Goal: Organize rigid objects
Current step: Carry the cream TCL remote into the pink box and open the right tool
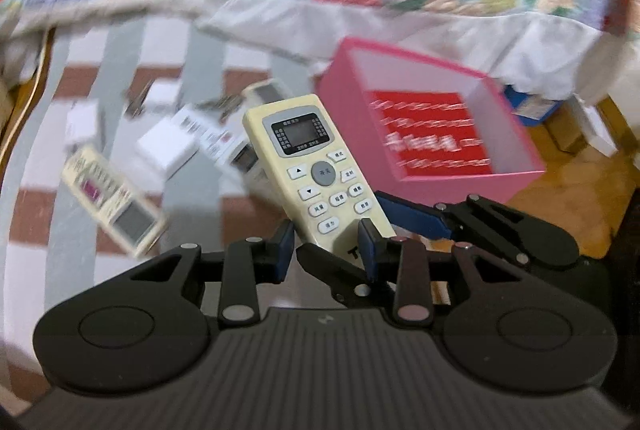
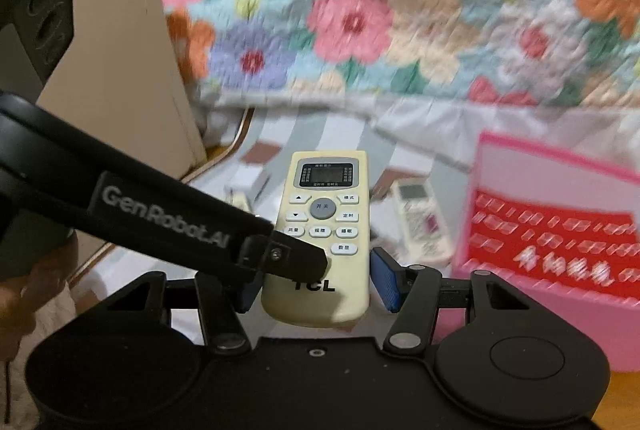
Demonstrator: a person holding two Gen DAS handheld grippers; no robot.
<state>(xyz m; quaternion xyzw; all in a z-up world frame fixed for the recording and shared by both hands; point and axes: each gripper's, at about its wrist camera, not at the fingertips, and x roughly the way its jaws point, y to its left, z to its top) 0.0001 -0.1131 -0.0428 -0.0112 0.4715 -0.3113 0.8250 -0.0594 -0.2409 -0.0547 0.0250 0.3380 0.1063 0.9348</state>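
Two grippers: both are meeting at one cream plastic TCL remote control, raised above the surface.
Left gripper: its blue pads are pinching the remote's lower end, just above the logo, with the keypad facing up.
Right gripper: its jaws are standing spread, one blue pad on each side of the remote's lower body; a clear gap is showing at the right pad, so it is not gripping yet.
Step in hand: judging from the crossing fingers, a handover from left to right is looking likely, ahead of a drop into the box.
Doing it well: the right pads should be closing squarely on the remote's flat sides below the buttons, and the left should be letting go only once that hold is firm; the smooth plastic could be slipping otherwise.
Pink square cardboard box: it is sitting open near the remote on the right, with a red printed sheet lying on its floor.
Striped cloth-covered tabletop: a second cream remote, small white boxes and other blurred items are lying on it, well apart from the box.
Floral quilt: it is filling the background, blurred.
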